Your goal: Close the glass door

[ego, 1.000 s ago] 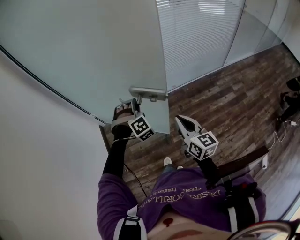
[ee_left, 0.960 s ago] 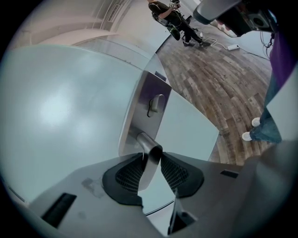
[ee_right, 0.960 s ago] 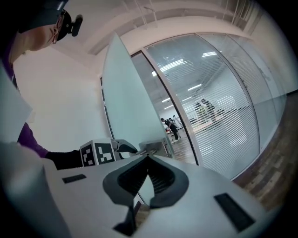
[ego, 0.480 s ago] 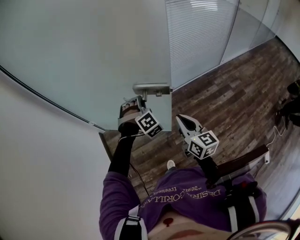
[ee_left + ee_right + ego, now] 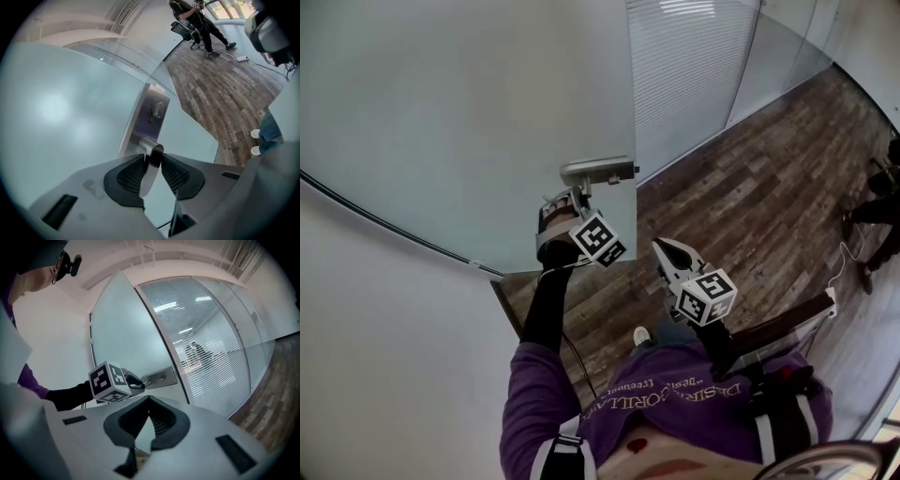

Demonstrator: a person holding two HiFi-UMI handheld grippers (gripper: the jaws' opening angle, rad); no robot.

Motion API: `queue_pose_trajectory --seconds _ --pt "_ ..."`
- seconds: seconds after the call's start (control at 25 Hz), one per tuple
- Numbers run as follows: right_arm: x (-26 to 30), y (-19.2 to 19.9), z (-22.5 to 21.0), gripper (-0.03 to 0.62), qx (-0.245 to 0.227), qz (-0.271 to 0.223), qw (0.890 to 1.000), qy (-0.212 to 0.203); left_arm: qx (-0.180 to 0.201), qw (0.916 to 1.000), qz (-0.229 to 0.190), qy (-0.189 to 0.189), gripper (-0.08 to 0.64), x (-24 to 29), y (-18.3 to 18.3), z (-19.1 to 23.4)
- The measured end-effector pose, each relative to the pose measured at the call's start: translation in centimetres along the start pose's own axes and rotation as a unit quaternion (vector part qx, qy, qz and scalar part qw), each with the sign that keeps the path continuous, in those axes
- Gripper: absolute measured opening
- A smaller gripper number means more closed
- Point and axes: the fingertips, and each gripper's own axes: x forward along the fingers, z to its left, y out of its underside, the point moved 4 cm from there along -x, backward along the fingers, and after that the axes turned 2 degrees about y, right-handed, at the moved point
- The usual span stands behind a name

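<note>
My left gripper (image 5: 572, 199) (image 5: 151, 161) reaches up to the frosted glass door (image 5: 469, 122) (image 5: 56, 108); its two dark ribbed pads (image 5: 129, 176) are pinched on the flat brushed-metal lever handle (image 5: 150, 161), one on each side of it; the lever springs from a long silver lock plate (image 5: 598, 171) (image 5: 147, 117) at the door's free edge. The door fills the upper left of the head view; past its edge I see dark wooden plank floor (image 5: 741, 197) and a glass wall with white slatted blinds (image 5: 684, 75). My right gripper (image 5: 667, 249) (image 5: 149, 401) hangs in the air just beside the left, apart from the door; its jaw tips meet with nothing between them; it looks toward the left gripper (image 5: 136, 383) at the handle.
</note>
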Motion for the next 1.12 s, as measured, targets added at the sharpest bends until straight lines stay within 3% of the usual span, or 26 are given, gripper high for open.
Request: queue_pose_trajectory --seconds 0.16,0.48,1.12 --pt "0.4 0.1 -0.6 -0.003 0.004 -0.001 1.0 0.002 -0.01 0.9999 0.0 0.003 0.115 0.6 -0.4 0.5" --pt "5.0 -2.4 -2.7 -0.003 0.001 0.0 0.999 -0.033 -0.017 0.9998 0.012 0.008 0.115 3.5 -0.9 2.4" --pt "9.5 -6.3 -10.2 -0.003 0.004 0.014 0.997 -0.081 -0.056 0.9958 0.071 0.005 0.115 8.9 -2.2 5.7"
